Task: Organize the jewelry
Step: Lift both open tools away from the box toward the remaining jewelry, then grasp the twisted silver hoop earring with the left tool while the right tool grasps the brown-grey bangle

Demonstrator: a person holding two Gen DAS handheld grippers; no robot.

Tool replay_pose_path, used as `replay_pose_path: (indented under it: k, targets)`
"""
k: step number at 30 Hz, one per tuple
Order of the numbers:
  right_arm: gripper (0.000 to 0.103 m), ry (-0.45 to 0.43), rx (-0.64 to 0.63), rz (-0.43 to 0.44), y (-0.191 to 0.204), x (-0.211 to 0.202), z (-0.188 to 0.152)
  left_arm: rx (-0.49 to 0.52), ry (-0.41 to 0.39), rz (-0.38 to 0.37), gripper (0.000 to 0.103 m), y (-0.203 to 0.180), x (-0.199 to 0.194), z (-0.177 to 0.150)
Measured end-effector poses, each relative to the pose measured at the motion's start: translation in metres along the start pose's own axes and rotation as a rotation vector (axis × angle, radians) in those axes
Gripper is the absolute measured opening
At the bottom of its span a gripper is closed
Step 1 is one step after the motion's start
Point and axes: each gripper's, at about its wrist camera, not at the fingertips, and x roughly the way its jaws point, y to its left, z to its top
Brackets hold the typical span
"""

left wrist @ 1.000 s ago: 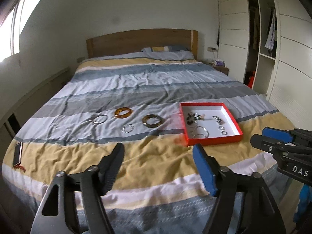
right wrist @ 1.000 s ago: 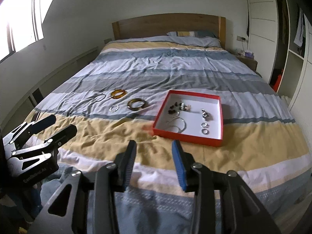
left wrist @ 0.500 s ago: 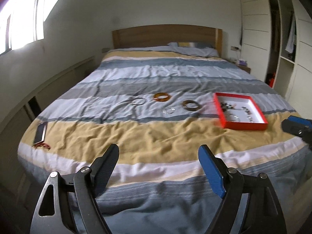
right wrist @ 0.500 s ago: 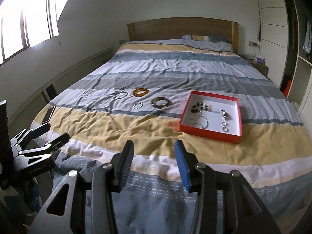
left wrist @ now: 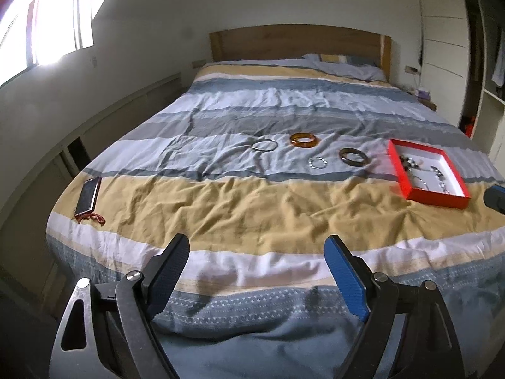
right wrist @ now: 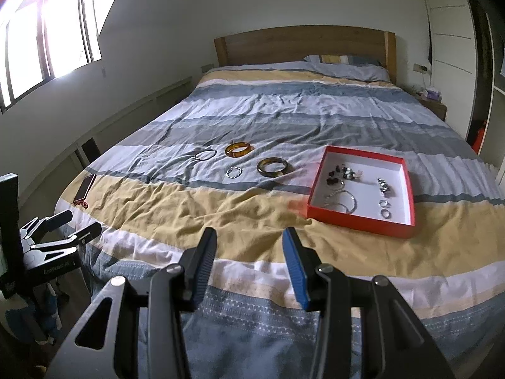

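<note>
On the striped bedspread lie an amber bangle, a dark olive bangle, a thin silver hoop and a small silver ring bracelet. A red tray with a white inside holds several small rings, beads and a chain. My left gripper hangs over the foot of the bed, its jaws opening, nothing between them. My right gripper is open and empty, short of the tray.
A phone with a red strap lies at the bed's left edge. A wooden headboard and a pillow are at the far end. A wardrobe stands on the right, a window on the left.
Both views have pulled back and swung left, so the bed's foot and the phone show more. The left jaws have spread wider. The jewelry and tray have not moved.
</note>
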Motion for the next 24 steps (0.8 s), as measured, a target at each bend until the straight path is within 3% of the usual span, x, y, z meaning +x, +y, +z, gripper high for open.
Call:
replay_pose_path:
  k: [15, 21, 24]
  targets:
    - [0.041, 0.036, -0.017, 0.018, -0.012, 0.077, 0.026, -0.034, 0.056, -0.015, 0.084, 0.002, 0.069, 0.027]
    - [0.041, 0.107, -0.053, 0.038, -0.023, 0.146, 0.050, -0.035, 0.076, -0.077, 0.084, -0.010, 0.130, 0.060]
    - [0.041, 0.133, -0.082, 0.051, -0.027, 0.176, 0.064, -0.013, 0.063, -0.132, 0.079, -0.021, 0.171, 0.085]
